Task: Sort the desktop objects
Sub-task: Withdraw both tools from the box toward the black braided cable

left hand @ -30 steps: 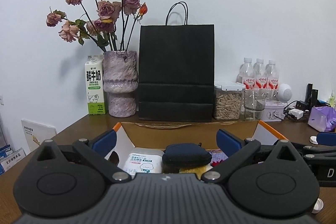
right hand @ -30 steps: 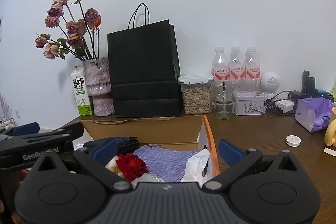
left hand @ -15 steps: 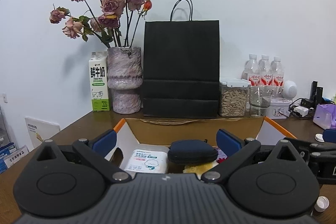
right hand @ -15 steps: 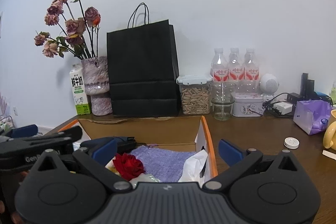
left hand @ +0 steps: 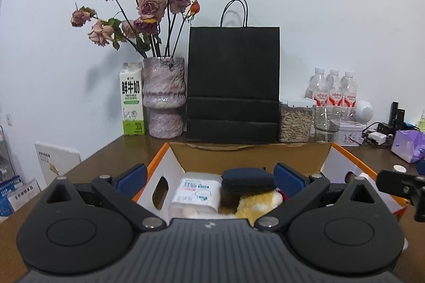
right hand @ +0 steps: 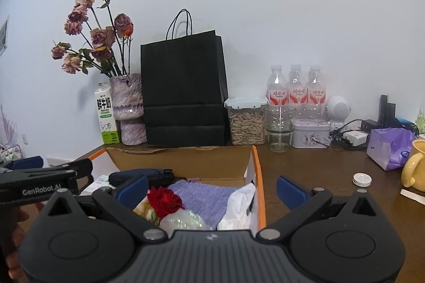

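Cardboard box point(left hand: 249, 154) with pouch point(left hand: 248, 179), tissues point(left hand: 198, 190)

The cardboard box point(left hand: 305, 151) is plain brown inside with white flaps edged in orange, on a dark brown table point(right hand: 318, 168). In the box lie a navy pouch point(left hand: 248, 179), a white packet point(left hand: 198, 190) with blue print, a yellow-and-white plush point(left hand: 259, 204), a red rose point(right hand: 166, 202) and a lilac knitted cloth point(right hand: 204, 199). Behind the box stand a matte black paper bag point(left hand: 233, 86), a mottled pink-and-white vase point(left hand: 164, 99) of faded dusty-pink roses point(left hand: 148, 7), and a white-and-green milk carton point(left hand: 131, 102) with black characters. Right of the bag, clear bottles point(right hand: 296, 90) wear red-and-white labels. Further right of the box sit a purple tissue pack point(right hand: 390, 147) and a yellow mug point(right hand: 415, 166). Both tongs are black with blue pads point(right hand: 290, 188).
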`<state>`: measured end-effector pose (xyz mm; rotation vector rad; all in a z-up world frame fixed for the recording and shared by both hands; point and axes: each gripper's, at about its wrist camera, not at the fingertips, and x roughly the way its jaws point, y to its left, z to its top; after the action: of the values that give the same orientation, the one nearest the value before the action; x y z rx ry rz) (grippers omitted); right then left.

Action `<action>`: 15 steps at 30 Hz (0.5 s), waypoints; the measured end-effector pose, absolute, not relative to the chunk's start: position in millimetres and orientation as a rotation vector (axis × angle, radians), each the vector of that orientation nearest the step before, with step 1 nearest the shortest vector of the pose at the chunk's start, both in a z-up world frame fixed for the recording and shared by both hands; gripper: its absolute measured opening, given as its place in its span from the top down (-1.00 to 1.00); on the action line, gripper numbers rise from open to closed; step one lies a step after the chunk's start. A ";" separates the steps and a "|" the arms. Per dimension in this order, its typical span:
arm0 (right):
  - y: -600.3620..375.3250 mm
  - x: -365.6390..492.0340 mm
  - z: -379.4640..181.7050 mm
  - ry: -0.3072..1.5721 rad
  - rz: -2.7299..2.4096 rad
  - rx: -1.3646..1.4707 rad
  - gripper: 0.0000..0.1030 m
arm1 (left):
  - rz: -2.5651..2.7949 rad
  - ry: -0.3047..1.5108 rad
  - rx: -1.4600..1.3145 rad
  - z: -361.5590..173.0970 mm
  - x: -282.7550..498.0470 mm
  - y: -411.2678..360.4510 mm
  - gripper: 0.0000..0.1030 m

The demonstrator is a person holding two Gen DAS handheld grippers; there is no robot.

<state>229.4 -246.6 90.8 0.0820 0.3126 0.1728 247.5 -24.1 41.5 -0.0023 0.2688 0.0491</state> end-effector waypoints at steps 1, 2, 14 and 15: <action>-249.1 225.4 91.4 0.322 0.177 0.083 -1.00 | 0.039 0.274 -0.008 42.3 245.0 -22.3 -1.00; -252.2 221.3 91.6 0.335 0.185 0.085 -1.00 | 0.033 0.277 -0.011 42.9 242.3 -21.2 -1.00; -290.8 186.8 70.4 0.501 0.184 0.042 -1.00 | -0.004 0.378 -0.013 30.0 209.7 -17.4 -1.00; -293.8 183.8 66.4 0.517 0.183 0.037 -1.00 | -0.006 0.391 -0.008 27.2 206.9 -17.9 -1.00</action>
<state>183.8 -293.8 66.4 0.0369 0.5174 0.1828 206.9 -17.9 27.2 -0.0081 0.3906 -0.0058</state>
